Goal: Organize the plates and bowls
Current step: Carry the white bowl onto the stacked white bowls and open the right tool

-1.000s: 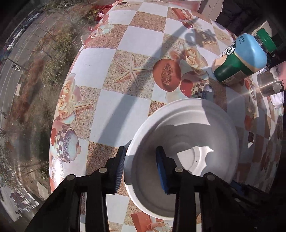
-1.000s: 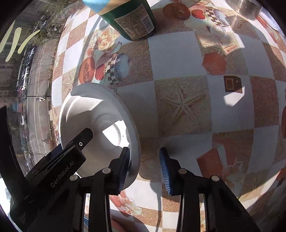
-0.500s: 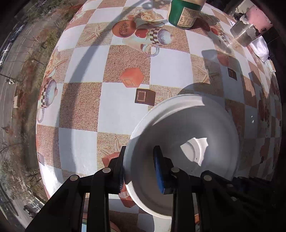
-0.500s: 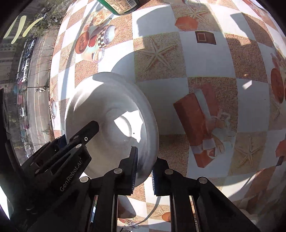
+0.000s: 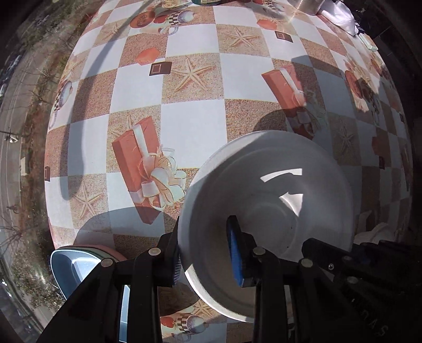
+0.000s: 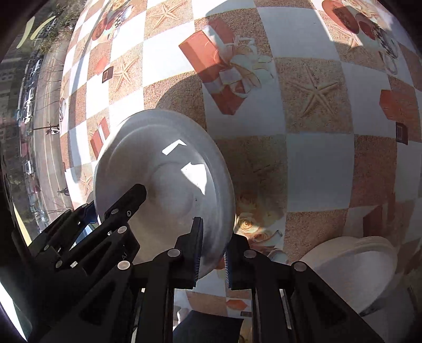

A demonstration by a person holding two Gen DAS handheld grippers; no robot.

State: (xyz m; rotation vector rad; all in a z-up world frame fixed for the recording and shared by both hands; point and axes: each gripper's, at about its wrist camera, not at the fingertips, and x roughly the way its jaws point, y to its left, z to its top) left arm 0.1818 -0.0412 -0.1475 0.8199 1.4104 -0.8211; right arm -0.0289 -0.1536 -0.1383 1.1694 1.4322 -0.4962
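A white plate [image 5: 266, 200] is held above the patterned tablecloth by both grippers. My left gripper [image 5: 205, 253] is shut on its left rim, one blue pad inside the dish. My right gripper [image 6: 213, 253] is shut on the plate's [image 6: 163, 182] right rim. The left gripper's black body shows at the plate's left in the right wrist view. A blue plate [image 5: 79, 266] on a pink one lies at the lower left of the left wrist view. A cream bowl [image 6: 358, 261] sits at the lower right of the right wrist view.
The checkered tablecloth [image 5: 190, 116] with gift and starfish prints covers the table. A green bottle base [image 5: 205, 2], a metal cup [image 5: 308, 4] and white cloth [image 5: 340, 14] stand at the far edge. The table's left edge drops to a street view.
Both grippers have carried the white plate toward the near side of the table. The bottle has receded to the far edge. The blue plate and the cream bowl have come into view.
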